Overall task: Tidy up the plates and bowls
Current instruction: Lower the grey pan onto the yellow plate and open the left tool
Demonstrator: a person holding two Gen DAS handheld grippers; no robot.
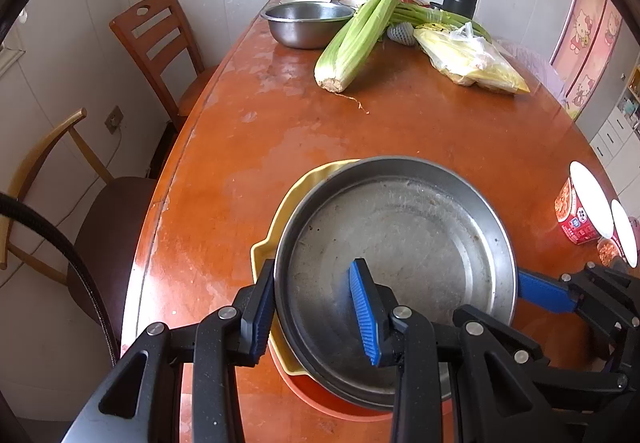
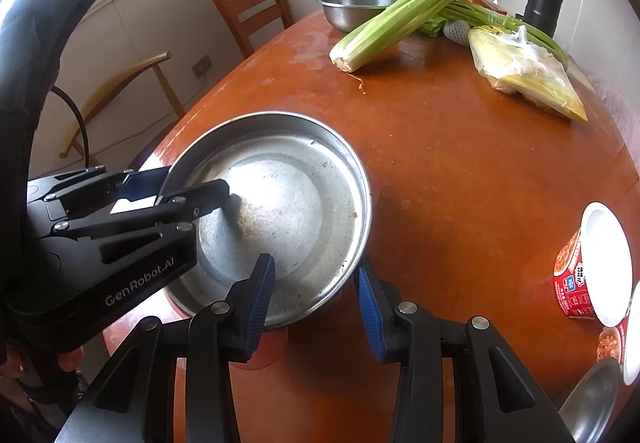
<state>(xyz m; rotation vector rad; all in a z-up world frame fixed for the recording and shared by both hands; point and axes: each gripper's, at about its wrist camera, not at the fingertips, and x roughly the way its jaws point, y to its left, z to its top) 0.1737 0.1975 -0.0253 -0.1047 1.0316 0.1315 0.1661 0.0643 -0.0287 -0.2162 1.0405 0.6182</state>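
As two claws straddle its rim, a shallow steel pan (image 1: 400, 243) sits on a yellow plate (image 1: 272, 239) and an orange dish (image 1: 304, 395) near the edge of the worn red tabletop (image 1: 400, 123). Left claw (image 1: 316, 311) and right claw (image 2: 316, 291) both gape, neither finger pressing metal. Thin, stiff and slick, the scuffed pan looks light; its upright rim is the likeliest hold, gripped firmly against sliding

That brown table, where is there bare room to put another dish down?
The table is bare between the steel pan and the celery, and right toward the noodle cup. The far end, around the steel bowl, is crowded.
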